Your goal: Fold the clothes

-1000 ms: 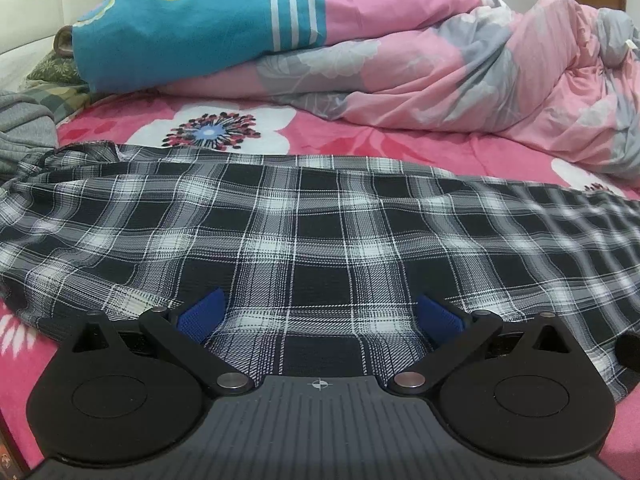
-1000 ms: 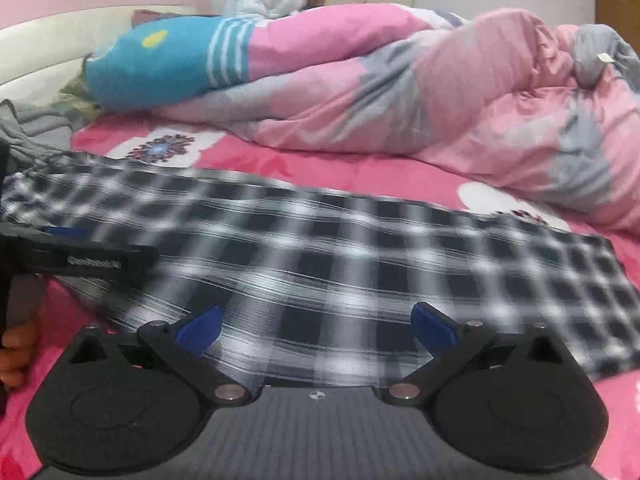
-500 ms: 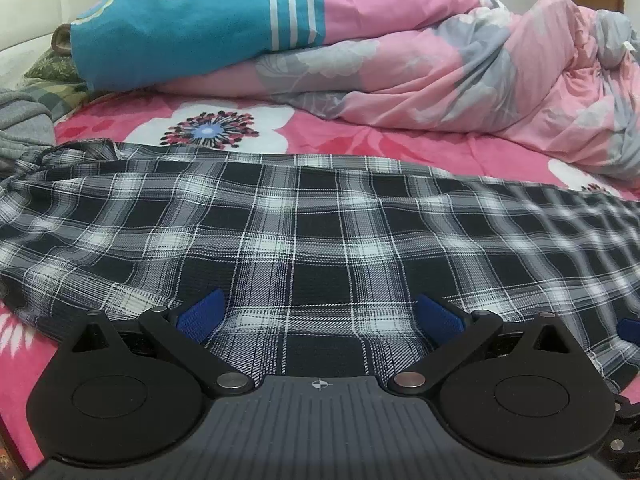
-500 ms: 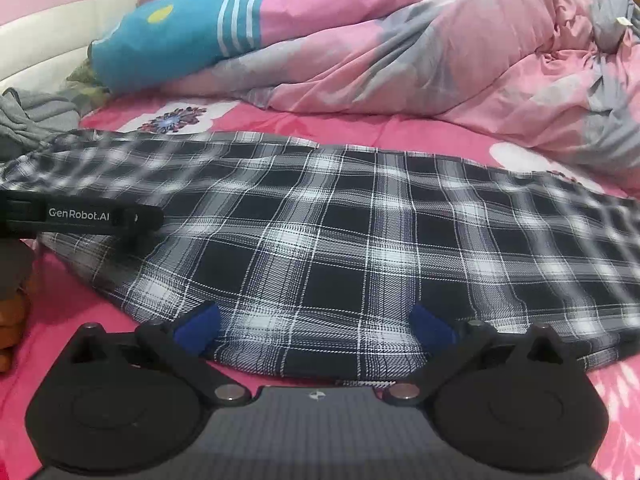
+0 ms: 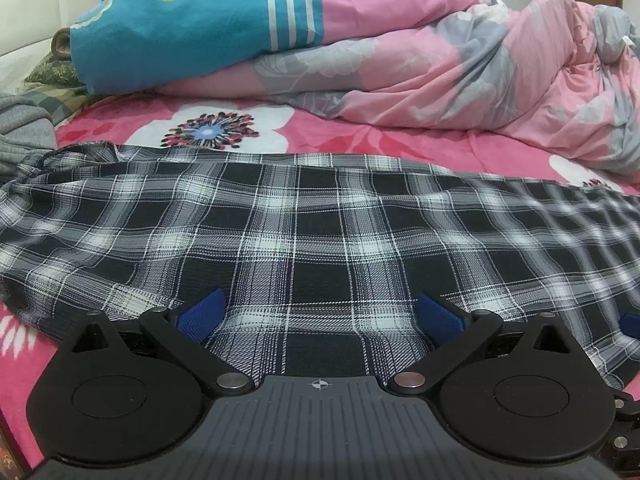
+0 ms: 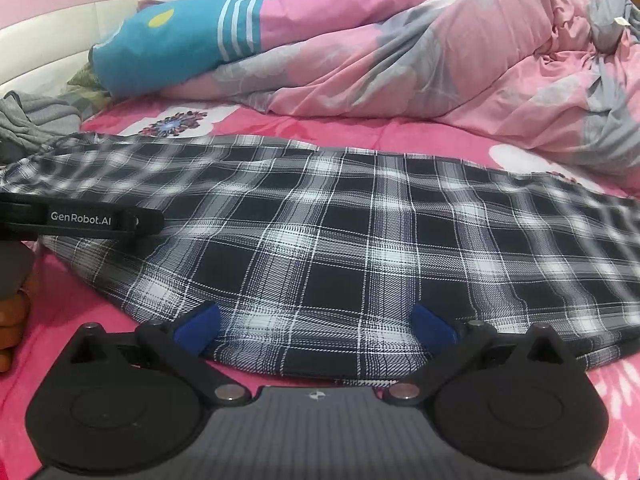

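Observation:
A black-and-white plaid garment (image 5: 320, 232) (image 6: 360, 240) lies spread flat across the pink floral bed. My left gripper (image 5: 320, 316) is open, low over the garment's near edge, with cloth between its blue pads but not pinched. My right gripper (image 6: 316, 326) is open too, its blue pads straddling the garment's near hem. In the right wrist view the left gripper's black body (image 6: 80, 220) shows at the left edge above the garment. A blue pad of the right gripper (image 5: 630, 326) peeks in at the right edge of the left wrist view.
A rumpled pink and grey duvet (image 5: 460, 72) (image 6: 440, 60) and a blue striped pillow (image 5: 192, 24) fill the back of the bed. Grey clothing (image 5: 24, 132) (image 6: 36, 120) is piled at the left. A person's fingers (image 6: 10, 328) show at the left edge.
The right gripper has dropped and moved in toward the garment's near hem. The left gripper has barely shifted. Both stayed open.

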Available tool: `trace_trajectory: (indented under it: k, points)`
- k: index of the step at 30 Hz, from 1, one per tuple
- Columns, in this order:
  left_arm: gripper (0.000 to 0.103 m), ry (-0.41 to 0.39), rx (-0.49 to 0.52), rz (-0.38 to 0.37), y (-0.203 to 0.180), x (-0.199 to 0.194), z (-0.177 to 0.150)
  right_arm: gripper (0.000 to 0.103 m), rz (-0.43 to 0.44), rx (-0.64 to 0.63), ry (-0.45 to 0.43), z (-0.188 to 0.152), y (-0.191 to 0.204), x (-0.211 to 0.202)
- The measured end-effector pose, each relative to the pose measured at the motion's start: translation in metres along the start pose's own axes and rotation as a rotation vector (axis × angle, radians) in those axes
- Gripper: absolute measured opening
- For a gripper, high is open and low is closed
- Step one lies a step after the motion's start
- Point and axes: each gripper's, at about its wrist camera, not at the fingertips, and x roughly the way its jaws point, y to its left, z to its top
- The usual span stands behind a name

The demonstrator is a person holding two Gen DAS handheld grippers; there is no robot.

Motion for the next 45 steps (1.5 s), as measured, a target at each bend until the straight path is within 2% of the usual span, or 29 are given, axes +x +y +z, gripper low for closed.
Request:
trace_trajectory:
  k: [10, 16, 19, 22, 24, 26, 29, 32, 33, 38, 43, 45]
  points:
    - [0.103, -0.007, -0.010, -0.023, 0.004, -0.006, -0.003, 0.103, 0.009, 0.008, -0.008, -0.001, -0.002, 0.000]
    - [0.103, -0.099, -0.064, -0.107, 0.022, -0.035, -0.006, 0.103, 0.011, 0.013, -0.009, -0.001, -0.002, 0.000]
    - [0.103, -0.136, -0.108, -0.152, 0.043, -0.063, 0.001, 0.103, 0.010, 0.013, -0.008, -0.001, -0.002, 0.000]
    - [0.103, -0.110, -0.182, -0.220, 0.078, -0.095, 0.011, 0.103, 0.011, 0.014, -0.008, -0.001, -0.003, -0.001]
    - [0.103, -0.091, -0.228, -0.270, 0.116, -0.118, 0.021, 0.103, 0.011, 0.013, -0.008, -0.001, -0.003, -0.001]
    - [0.103, -0.097, -0.279, -0.226, 0.153, -0.136, 0.030, 0.103, 0.011, 0.014, -0.009, -0.001, -0.002, -0.001]
    - [0.103, -0.089, -0.397, -0.063, 0.213, -0.139, 0.041, 0.103, 0.012, 0.014, -0.011, -0.001, -0.002, -0.001]
    - [0.103, -0.018, -0.473, 0.041, 0.271, -0.110, 0.046, 0.103, 0.013, 0.015, -0.012, -0.001, -0.003, -0.001]
    - [0.103, 0.017, -0.514, 0.055, 0.288, -0.096, 0.045, 0.103, 0.012, 0.016, -0.012, -0.001, -0.002, -0.001]
    - [0.100, 0.093, -0.690, 0.016, 0.331, -0.041, 0.032, 0.103, 0.012, 0.016, -0.012, -0.002, -0.002, -0.001]
    - [0.098, 0.044, -0.741, 0.016, 0.330, -0.021, 0.027, 0.103, 0.013, 0.017, -0.013, -0.002, -0.002, -0.001]
    - [0.092, 0.027, -0.722, 0.037, 0.327, -0.016, 0.030, 0.103, 0.013, 0.018, -0.013, -0.002, -0.002, -0.001]
